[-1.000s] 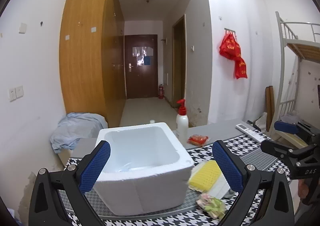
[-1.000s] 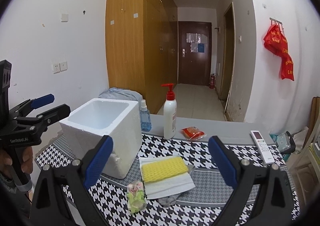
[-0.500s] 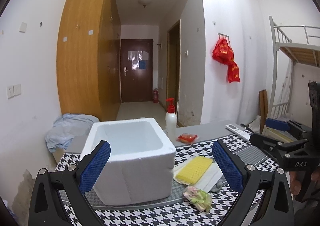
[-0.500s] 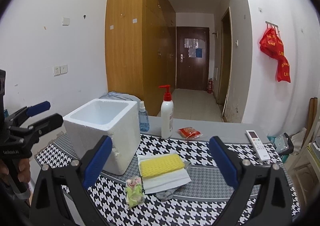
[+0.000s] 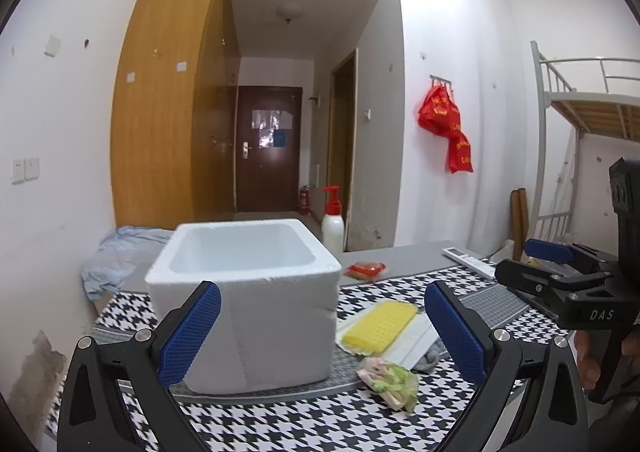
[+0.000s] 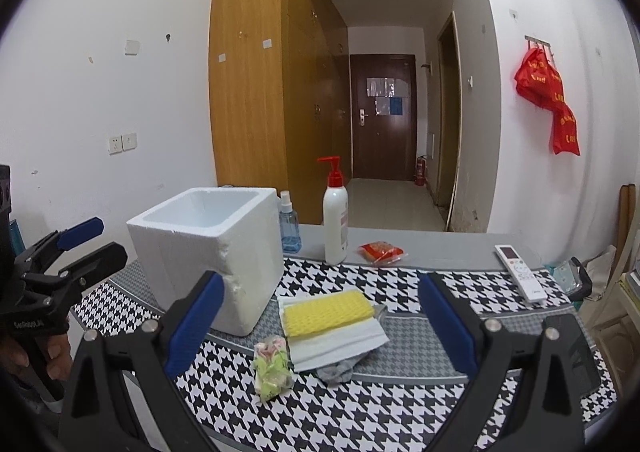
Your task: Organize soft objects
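The left gripper (image 5: pixel 320 332) hangs above the near edge of the table with its blue-padded fingers (image 5: pixel 190 330) spread wide and nothing between them. The right gripper (image 6: pixel 320 326) is likewise wide open and empty, its pads (image 6: pixel 448 324) well apart.

Taking the white foam box (image 6: pixel 208 252) as the landmark: it stands upright and open-topped on the houndstooth mat (image 6: pixel 400 404), and its inside cannot be seen fully. Just to the right of the box lies a yellow sponge (image 6: pixel 328 312), resting on a folded white cloth (image 6: pixel 340 344). A bit of grey fabric (image 6: pixel 334 372) pokes out from under that cloth's near edge. In front of the box's right corner, touching the cloth's left edge, lies a small green and pink soft bundle (image 6: pixel 272 368).

Behind the box, a blue spray bottle (image 6: pixel 289 226) stands close to its far right corner, with a white pump bottle (image 6: pixel 335 219) next beside it. Farther right of the box lie a red packet (image 6: pixel 380 252) and a white remote (image 6: pixel 518 272).
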Available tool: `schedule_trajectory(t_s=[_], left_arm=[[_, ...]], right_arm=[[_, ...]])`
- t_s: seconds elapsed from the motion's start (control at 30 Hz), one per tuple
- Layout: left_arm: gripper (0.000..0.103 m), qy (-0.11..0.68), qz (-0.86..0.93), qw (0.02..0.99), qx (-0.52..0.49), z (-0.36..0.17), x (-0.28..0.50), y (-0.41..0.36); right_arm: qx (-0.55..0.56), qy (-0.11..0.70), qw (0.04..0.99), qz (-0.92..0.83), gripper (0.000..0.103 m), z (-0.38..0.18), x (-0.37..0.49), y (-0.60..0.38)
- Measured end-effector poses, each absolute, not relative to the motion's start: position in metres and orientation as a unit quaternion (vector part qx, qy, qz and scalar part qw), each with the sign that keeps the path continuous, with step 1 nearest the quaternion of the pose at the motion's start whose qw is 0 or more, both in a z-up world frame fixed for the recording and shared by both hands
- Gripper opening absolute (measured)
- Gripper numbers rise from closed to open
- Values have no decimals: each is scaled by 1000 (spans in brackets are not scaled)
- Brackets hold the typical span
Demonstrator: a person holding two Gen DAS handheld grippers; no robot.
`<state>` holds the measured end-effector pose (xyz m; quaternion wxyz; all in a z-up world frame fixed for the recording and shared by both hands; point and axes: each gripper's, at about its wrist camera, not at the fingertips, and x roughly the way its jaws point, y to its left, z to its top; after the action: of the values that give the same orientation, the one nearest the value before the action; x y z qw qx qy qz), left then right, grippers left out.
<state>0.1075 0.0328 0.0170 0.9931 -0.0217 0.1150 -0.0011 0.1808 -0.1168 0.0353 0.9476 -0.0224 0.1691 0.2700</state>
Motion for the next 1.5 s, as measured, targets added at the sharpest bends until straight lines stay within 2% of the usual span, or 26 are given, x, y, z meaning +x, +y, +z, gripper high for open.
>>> schedule_trajectory(t_s=[0.67,1.5], left_arm=[[102,153,-30,987,-27,-27,115,16],[102,243,-8,969,-37,-64,163,-20]], right_arm=[[-5,187,951,245,99,9,181,-127],[-2,268,927,263,99,-35,232,-143]])
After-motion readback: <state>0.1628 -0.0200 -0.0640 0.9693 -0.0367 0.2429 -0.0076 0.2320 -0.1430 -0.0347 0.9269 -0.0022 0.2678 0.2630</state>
